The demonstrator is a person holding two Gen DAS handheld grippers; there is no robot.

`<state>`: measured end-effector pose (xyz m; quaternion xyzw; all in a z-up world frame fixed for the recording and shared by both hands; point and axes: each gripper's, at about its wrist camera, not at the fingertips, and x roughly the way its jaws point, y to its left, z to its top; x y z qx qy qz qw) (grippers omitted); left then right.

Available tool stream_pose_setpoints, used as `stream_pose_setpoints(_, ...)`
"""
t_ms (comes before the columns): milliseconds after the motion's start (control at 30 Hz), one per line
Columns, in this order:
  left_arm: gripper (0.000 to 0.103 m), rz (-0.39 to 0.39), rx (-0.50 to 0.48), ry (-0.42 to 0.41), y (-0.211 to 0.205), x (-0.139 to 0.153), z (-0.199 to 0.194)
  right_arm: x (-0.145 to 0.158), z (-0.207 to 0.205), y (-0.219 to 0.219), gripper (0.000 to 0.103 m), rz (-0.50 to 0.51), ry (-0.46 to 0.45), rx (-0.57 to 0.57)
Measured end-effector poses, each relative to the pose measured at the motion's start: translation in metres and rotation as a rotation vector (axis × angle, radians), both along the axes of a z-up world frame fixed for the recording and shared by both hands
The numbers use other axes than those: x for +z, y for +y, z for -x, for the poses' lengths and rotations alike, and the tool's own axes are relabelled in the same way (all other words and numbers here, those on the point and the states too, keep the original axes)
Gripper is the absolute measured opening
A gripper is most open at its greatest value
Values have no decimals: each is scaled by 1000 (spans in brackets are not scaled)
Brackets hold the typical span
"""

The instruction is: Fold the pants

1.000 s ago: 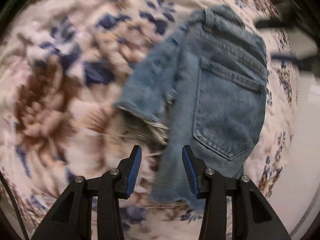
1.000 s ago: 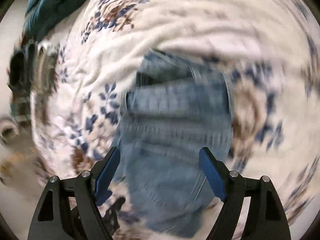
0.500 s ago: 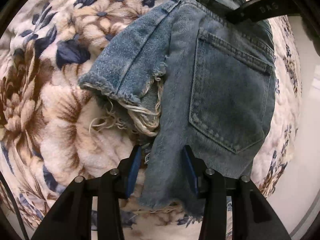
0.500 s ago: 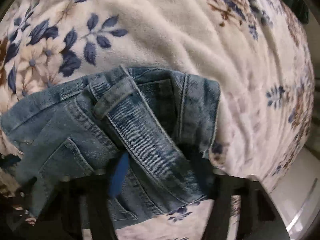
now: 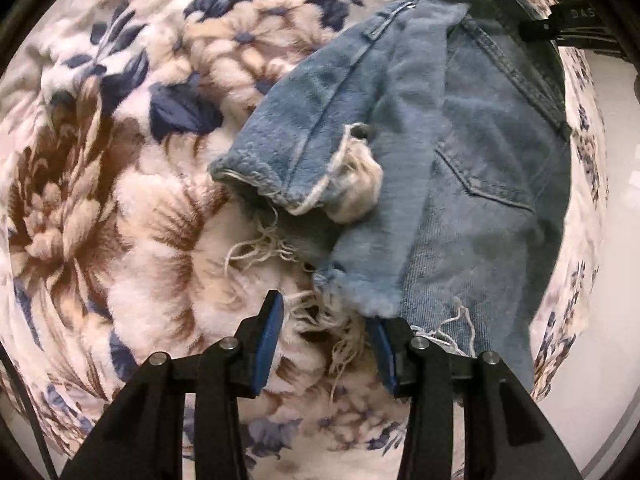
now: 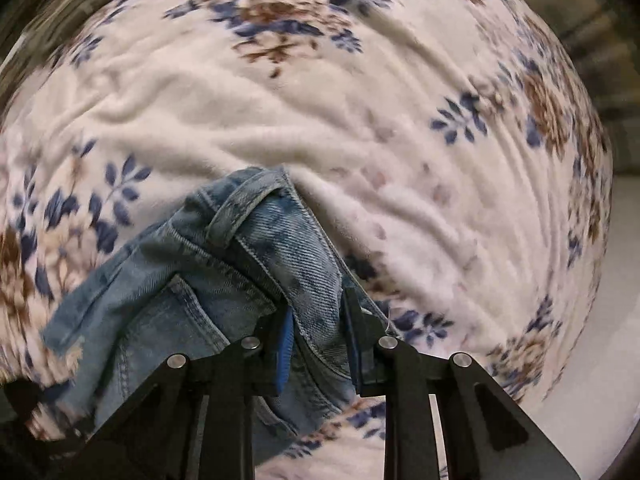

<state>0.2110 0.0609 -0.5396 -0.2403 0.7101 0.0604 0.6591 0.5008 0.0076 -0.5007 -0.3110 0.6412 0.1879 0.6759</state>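
Light blue denim shorts (image 5: 460, 168) with frayed hems lie folded lengthwise on a floral fleece blanket (image 5: 120, 200), back pocket up. My left gripper (image 5: 326, 336) is open, its fingers astride the frayed hem of the lower leg, fringe between them. In the right wrist view my right gripper (image 6: 318, 340) is shut on the waistband (image 6: 288, 256) of the shorts and lifts it slightly. The right gripper's black body (image 5: 576, 24) shows at the top right of the left wrist view.
The blanket (image 6: 360, 120) covers the whole bed, cream with blue and brown flowers, rippled. The bed edge and pale floor (image 5: 600, 320) run along the right side. Dark blurred furniture (image 6: 60, 0) sits at the far upper left.
My right gripper has closed on the waistband. My left gripper has slid towards the frayed leg hem and stays open. The upper leg has bunched a little.
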Motion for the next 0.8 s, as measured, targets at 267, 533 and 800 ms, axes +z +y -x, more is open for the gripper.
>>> stream_pose_setpoints(267, 39, 127, 132, -25, 35, 13, 8, -13, 7, 23, 31, -60, 156, -119)
stream_pose_setpoints(533, 48, 52, 89, -65, 41, 24, 3, -4, 12, 10, 73, -109, 220, -143)
stream_pose_setpoints(800, 6, -39, 34, -138, 41, 15, -15, -4, 17, 32, 62, -60, 131, -66)
